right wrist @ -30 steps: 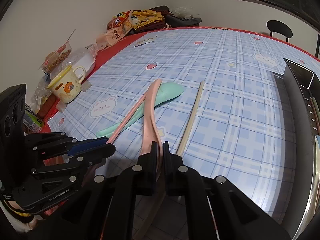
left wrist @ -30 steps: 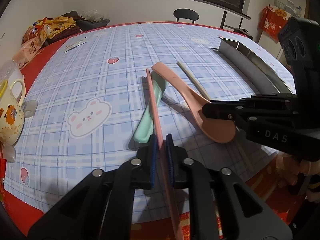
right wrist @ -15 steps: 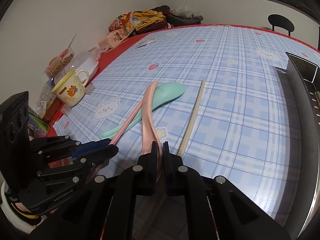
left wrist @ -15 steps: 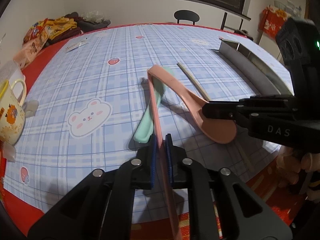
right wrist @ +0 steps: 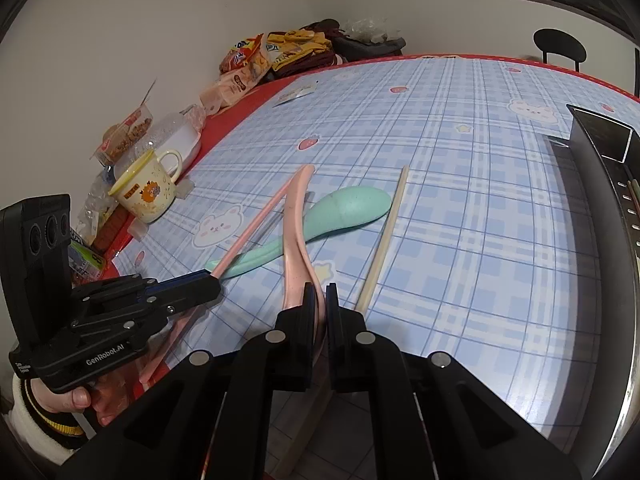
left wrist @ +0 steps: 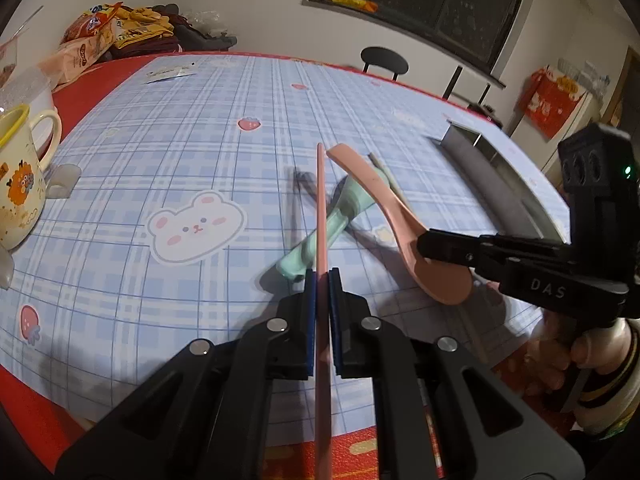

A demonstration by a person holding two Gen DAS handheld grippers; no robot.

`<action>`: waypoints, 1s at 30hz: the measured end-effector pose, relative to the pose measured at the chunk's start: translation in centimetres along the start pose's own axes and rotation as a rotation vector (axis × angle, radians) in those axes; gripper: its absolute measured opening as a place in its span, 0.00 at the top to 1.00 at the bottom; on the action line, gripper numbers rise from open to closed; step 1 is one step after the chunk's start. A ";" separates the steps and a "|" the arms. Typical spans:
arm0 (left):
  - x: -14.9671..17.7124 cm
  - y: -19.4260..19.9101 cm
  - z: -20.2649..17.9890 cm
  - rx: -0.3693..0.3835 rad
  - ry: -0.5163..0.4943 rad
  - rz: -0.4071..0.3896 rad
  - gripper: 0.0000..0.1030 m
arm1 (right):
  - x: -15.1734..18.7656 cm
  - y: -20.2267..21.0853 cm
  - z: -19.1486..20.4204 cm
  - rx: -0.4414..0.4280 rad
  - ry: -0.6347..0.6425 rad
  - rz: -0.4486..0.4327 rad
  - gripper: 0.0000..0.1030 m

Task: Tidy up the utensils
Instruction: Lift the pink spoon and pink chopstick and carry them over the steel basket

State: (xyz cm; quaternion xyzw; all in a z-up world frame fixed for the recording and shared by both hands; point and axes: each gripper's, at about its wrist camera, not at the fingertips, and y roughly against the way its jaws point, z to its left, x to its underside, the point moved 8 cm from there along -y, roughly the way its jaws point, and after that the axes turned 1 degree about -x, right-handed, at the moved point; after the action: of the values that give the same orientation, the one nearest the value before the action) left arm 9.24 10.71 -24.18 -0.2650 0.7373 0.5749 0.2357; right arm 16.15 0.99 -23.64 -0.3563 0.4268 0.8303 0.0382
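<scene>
My left gripper (left wrist: 322, 276) is shut on a pink chopstick (left wrist: 321, 208) and holds it lifted above the blue checked tablecloth; the chopstick also shows in the right wrist view (right wrist: 256, 228). My right gripper (right wrist: 320, 292) is shut on the bowl end of a pink spoon (right wrist: 294, 232), also lifted; the spoon shows in the left wrist view (left wrist: 384, 208) too. A mint-green spoon (right wrist: 344, 212) lies flat on the cloth under both. A beige chopstick (right wrist: 384, 240) lies to its right.
A metal tray (right wrist: 600, 152) stands at the right side of the table (left wrist: 160, 160). A yellow-rimmed mug (right wrist: 148, 192), a plastic container and snack bags (right wrist: 248, 64) crowd the left and far edge. The near table edge is just below the grippers.
Both grippers have risen with their utensils, lifting the pink chopstick and the pink spoon off the mint-green spoon. The left gripper has swung left. The mint-green spoon and beige chopstick stayed put.
</scene>
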 end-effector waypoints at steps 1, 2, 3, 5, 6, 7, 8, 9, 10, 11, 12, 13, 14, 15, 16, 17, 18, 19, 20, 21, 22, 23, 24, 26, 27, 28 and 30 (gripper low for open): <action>-0.1 0.2 0.1 0.003 0.010 -0.008 0.90 | -0.1 0.1 0.0 -0.002 -0.002 -0.005 0.94; -0.1 0.3 0.3 0.008 0.018 -0.016 0.90 | -0.1 0.2 -0.1 -0.005 -0.004 -0.012 0.94; -0.2 0.6 0.5 0.022 0.034 -0.028 0.90 | -0.1 0.3 -0.1 -0.005 -0.006 -0.016 0.94; -0.2 0.9 0.8 0.035 0.057 -0.043 0.90 | -0.2 0.4 -0.2 -0.007 -0.010 -0.024 0.94; -0.2 1.0 0.9 0.044 0.071 -0.051 0.90 | -0.2 0.4 -0.2 -0.005 -0.012 -0.026 0.94; -0.3 1.1 1.1 0.046 0.079 -0.054 0.90 | -0.2 0.4 -0.2 -0.003 -0.013 -0.027 0.94; -0.3 1.2 1.2 0.049 0.087 -0.060 0.90 | -0.2 0.5 -0.3 -0.001 -0.013 -0.027 0.94; -0.4 1.3 1.3 0.052 0.091 -0.063 0.90 | -0.3 0.5 -0.3 0.003 -0.012 -0.029 0.94; -0.4 1.3 1.3 0.048 0.095 -0.068 0.90 | -0.4 0.5 -0.2 0.005 -0.010 -0.033 0.94; -0.4 1.4 1.4 0.044 0.096 -0.069 0.90 | -0.4 0.7 -0.2 0.007 -0.008 -0.041 0.94; -0.5 1.5 1.3 0.039 0.097 -0.071 0.90 | -0.5 0.9 -0.2 0.010 -0.010 -0.049 0.94; -0.5 1.5 1.2 0.029 0.091 -0.069 0.90 | -0.6 1.2 -0.3 0.017 -0.017 -0.058 0.94; -0.5 1.6 1.1 0.024 0.086 -0.068 0.90 | -0.6 1.4 -0.4 0.019 -0.023 -0.063 0.94; -0.7 1.7 1.0 0.023 0.083 -0.069 0.90 | -0.8 1.9 -0.4 0.014 -0.031 -0.076 0.94; -0.8 1.9 0.8 0.025 0.079 -0.068 0.90 | -0.9 2.5 -0.4 0.017 -0.032 -0.087 0.94; -1.0 2.1 0.6 0.029 0.081 -0.070 0.90 | -1.0 3.0 -0.6 0.018 -0.036 -0.098 0.94; -1.5 2.6 0.4 0.045 0.090 -0.080 0.90 | -1.1 3.8 -0.8 0.016 -0.042 -0.115 0.94; -1.9 2.9 0.2 0.058 0.097 -0.089 0.90 | -1.3 4.5 -1.1 0.015 -0.051 -0.131 0.94; -2.6 3.5 -0.4 0.070 0.100 -0.104 0.90 | -1.5 5.7 -1.5 0.015 -0.063 -0.156 0.94; -3.2 3.9 -0.9 0.075 0.092 -0.119 0.90 | -1.7 6.9 -2.1 0.018 -0.072 -0.180 0.94; -3.7 4.1 -1.4 0.077 0.085 -0.128 0.90 | -1.7 7.7 -2.6 0.025 -0.080 -0.196 0.94; -4.4 4.5 -2.4 0.089 0.076 -0.141 0.90 | -1.7 8.8 -3.4 0.036 -0.091 -0.216 0.94; -5.0 4.5 -3.2 0.104 0.073 -0.147 0.90 | -1.6 9.7 -4.1 0.045 -0.102 -0.230 0.94; -5.9 4.3 -5.2 0.138 0.069 -0.151 0.90 | -1.1 11.5 -6.2 0.072 -0.140 -0.258 0.94; -6.3 4.0 -6.0 0.153 0.069 -0.150 0.90 | -0.7 12.2 -7.2 0.085 -0.160 -0.266 0.94; -6.7 3.5 -7.2 0.177 0.072 -0.148 0.90 | -0.1 13.1 -8.6 0.106 -0.192 -0.274 0.94; -7.2 2.4 -9.3 0.218 0.087 -0.131 0.90 | 0.9 14.0 -10.7 0.138 -0.236 -0.278 0.94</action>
State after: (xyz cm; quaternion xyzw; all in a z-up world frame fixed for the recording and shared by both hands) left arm 12.67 2.97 -15.65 -0.3102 0.7860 0.4627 0.2681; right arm 16.31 -15.92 -18.73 -0.3087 0.4219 0.8218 0.2266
